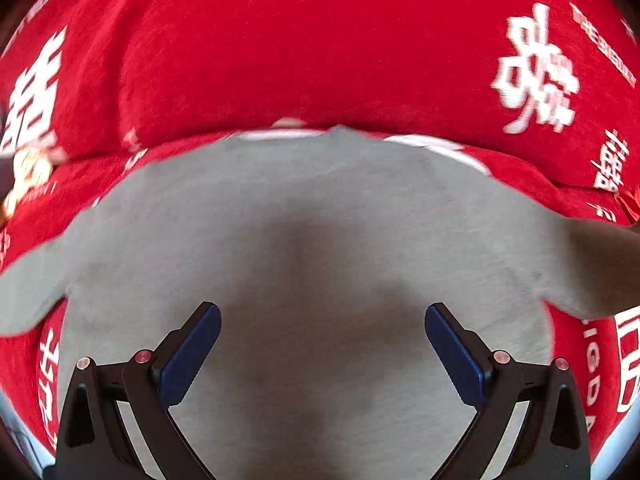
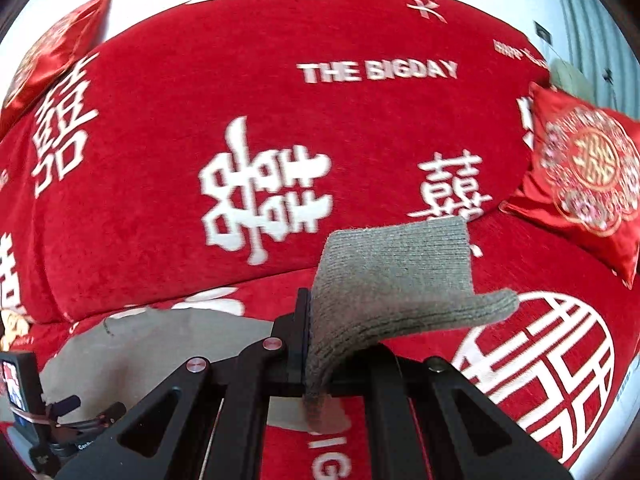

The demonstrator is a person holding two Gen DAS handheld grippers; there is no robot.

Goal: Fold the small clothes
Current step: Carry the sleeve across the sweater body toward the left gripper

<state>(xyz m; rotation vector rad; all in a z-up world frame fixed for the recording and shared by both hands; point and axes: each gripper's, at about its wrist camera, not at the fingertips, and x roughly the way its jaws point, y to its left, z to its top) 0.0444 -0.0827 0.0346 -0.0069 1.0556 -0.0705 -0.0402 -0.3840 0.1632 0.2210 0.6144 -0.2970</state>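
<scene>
A small grey knit garment (image 1: 304, 216) lies spread on a red sofa seat, sleeves out to both sides. My left gripper (image 1: 322, 344) is open just above the garment's lower middle, blue pads apart, holding nothing. My right gripper (image 2: 320, 340) is shut on a grey ribbed cuff of the garment (image 2: 392, 276), lifted so the cuff sticks up and flops to the right. The rest of the grey garment (image 2: 168, 340) shows low at the left in the right wrist view.
The red sofa cover (image 2: 280, 140) has white characters and rises as a backrest behind the seat. A red embroidered cushion (image 2: 588, 172) leans at the right, another (image 2: 56, 48) at the top left. The left hand-held device (image 2: 24, 392) shows at the lower left.
</scene>
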